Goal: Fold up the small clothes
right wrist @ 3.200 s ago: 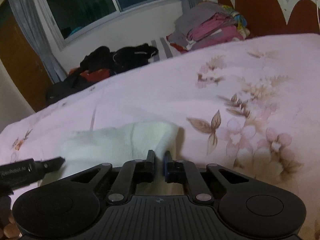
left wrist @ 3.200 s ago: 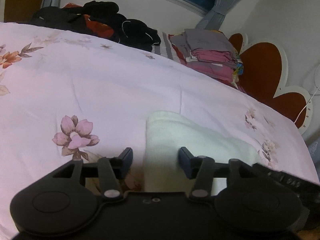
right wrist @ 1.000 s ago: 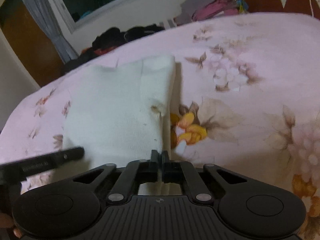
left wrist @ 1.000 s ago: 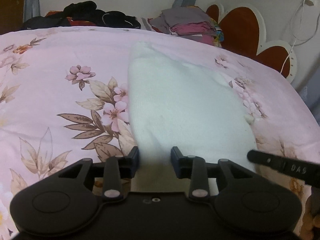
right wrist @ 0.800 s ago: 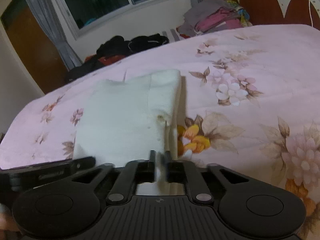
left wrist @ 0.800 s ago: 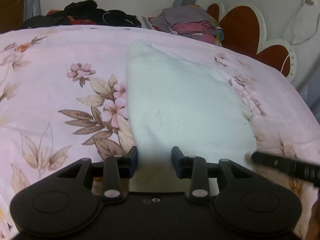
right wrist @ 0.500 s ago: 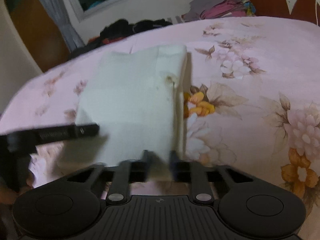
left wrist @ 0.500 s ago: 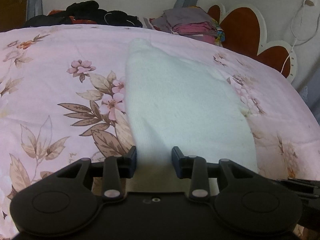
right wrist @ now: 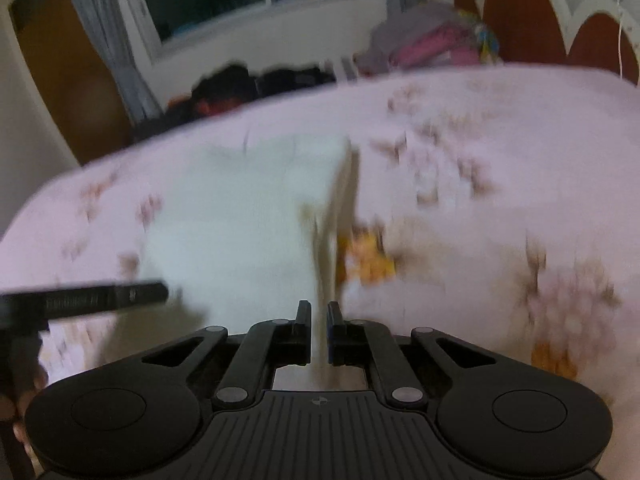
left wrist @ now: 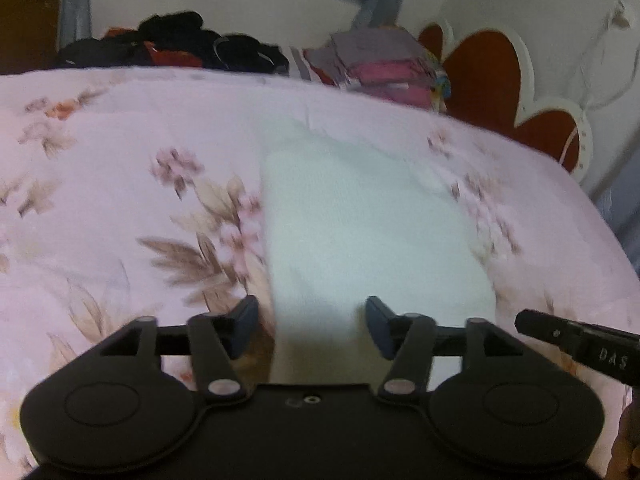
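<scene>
A white knit garment (left wrist: 360, 232) lies spread on the pink floral bedspread (left wrist: 120, 160). My left gripper (left wrist: 311, 326) is open, its fingers standing either side of the garment's near left edge without holding it. My right gripper (right wrist: 319, 330) is shut on the garment's near right edge (right wrist: 324, 272), which rises into the jaws; the rest of the garment (right wrist: 240, 216) lies flat to the left. The right wrist view is motion-blurred. Each gripper's tip shows at the other view's edge: the right gripper (left wrist: 580, 346) and the left gripper (right wrist: 100, 298).
A heap of dark clothes (left wrist: 176, 46) lies at the bed's far side under the window. A stack of folded pink and grey clothes (left wrist: 384, 68) sits by the red and white headboard (left wrist: 496, 76). A curtain and a brown door (right wrist: 60, 64) stand far left.
My left gripper's jaws have opened wider over the garment's near edge. My right gripper, after loosening, is shut again on the garment's right edge and is moving, blurring the view.
</scene>
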### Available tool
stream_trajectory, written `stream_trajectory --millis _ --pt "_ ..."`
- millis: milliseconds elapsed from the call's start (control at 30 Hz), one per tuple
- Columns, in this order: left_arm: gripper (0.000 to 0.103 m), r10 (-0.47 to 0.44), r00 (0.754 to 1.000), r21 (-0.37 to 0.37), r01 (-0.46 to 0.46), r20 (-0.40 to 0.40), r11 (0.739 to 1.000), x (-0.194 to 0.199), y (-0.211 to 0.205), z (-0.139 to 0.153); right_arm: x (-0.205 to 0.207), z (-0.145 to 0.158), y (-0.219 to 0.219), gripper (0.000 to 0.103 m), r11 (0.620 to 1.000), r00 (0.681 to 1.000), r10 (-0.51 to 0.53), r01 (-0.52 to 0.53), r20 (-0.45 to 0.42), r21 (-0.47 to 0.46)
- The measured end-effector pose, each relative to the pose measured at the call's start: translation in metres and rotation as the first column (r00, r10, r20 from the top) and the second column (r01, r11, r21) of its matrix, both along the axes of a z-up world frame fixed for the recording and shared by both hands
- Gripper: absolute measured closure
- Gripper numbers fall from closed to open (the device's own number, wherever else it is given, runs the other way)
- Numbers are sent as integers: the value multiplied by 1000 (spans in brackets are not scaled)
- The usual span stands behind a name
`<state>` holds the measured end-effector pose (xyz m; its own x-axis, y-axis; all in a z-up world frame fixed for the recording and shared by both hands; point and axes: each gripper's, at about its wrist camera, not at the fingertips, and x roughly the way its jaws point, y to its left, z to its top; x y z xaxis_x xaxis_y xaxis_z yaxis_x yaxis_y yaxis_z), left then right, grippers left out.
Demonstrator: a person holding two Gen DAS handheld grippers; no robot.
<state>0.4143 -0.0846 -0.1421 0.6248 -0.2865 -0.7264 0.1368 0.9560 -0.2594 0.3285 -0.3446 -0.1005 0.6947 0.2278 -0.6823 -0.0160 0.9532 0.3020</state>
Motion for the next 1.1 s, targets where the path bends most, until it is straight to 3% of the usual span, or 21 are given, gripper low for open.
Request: stream_trajectory --millis 233,467,600,767,800,833,900,1100 --pt "41 69 998 12 -69 6 998 40 1 5 56 13 25 97 999 997 29 -27 68 -33" --pt "40 79 997 24 -79 -11 997 64 -7 -10 90 -13 46 97 987 996 80 -72 45 -143" --pt "30 77 997 15 -77 -21 997 69 -9 -18 95 -36 36 97 969 998 68 -62 18 -241" --pt "26 66 997 -7 -67 -37 998 74 -13 -22 98 -32 15 92 985 998 56 -53 12 -163" --pt "26 60 997 -12 -60 -42 998 76 -14 -23 98 -29 11 82 988 999 48 -45 19 -148" --pt "26 53 998 -18 -54 -47 998 77 -14 -24 98 -27 7 55 991 999 29 -25 28 -131" --pt "25 35 998 -30 -36 -57 999 80 -16 -26 98 -24 -2 30 996 999 7 -4 41 -87" --pt "29 18 997 -77 -25 -81 997 83 -18 -33 115 -45 -22 30 995 998 -7 13 -58 99"
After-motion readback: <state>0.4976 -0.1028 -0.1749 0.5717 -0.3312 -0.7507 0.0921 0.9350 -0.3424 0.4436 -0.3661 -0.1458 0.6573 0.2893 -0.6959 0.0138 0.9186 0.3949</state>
